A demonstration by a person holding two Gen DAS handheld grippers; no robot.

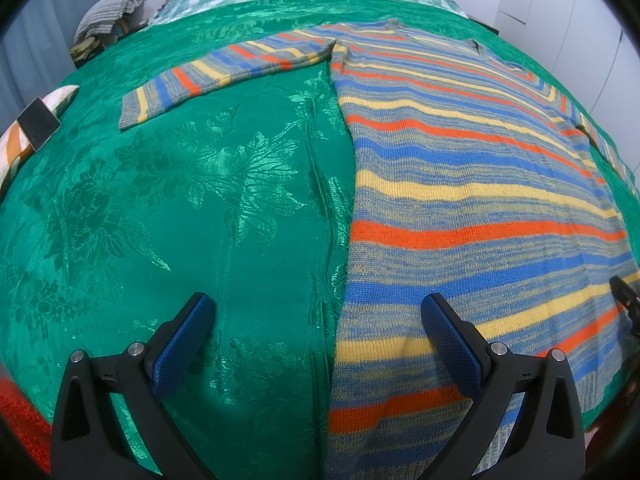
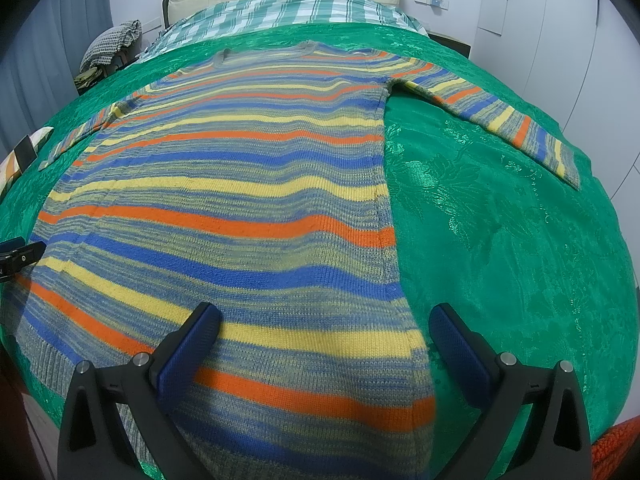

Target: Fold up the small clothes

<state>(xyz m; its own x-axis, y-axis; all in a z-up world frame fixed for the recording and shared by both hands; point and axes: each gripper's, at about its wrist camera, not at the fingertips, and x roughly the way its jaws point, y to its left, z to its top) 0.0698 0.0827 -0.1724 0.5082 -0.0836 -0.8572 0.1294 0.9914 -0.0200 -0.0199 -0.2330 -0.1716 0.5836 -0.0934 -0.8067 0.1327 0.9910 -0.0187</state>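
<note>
A striped knit sweater point(image 1: 460, 184) in blue, yellow, orange and grey lies flat on a green floral bedspread point(image 1: 180, 200), neck away from me, both sleeves spread out. Its left sleeve point(image 1: 224, 76) reaches toward the far left. My left gripper point(image 1: 318, 320) hovers open over the sweater's lower left edge, one finger above the spread and one above the knit. In the right wrist view the sweater point(image 2: 224, 208) fills the middle and its right sleeve point(image 2: 504, 120) stretches right. My right gripper point(image 2: 324, 328) is open over the lower right hem corner, holding nothing.
A phone point(image 1: 38, 124) rests on a striped cushion at the bed's left edge. A checked blanket point(image 2: 288, 10) and headboard lie beyond the spread. A chair with piled clothes point(image 2: 110, 46) stands at the far left. Red fabric point(image 2: 616, 448) shows at the near corner.
</note>
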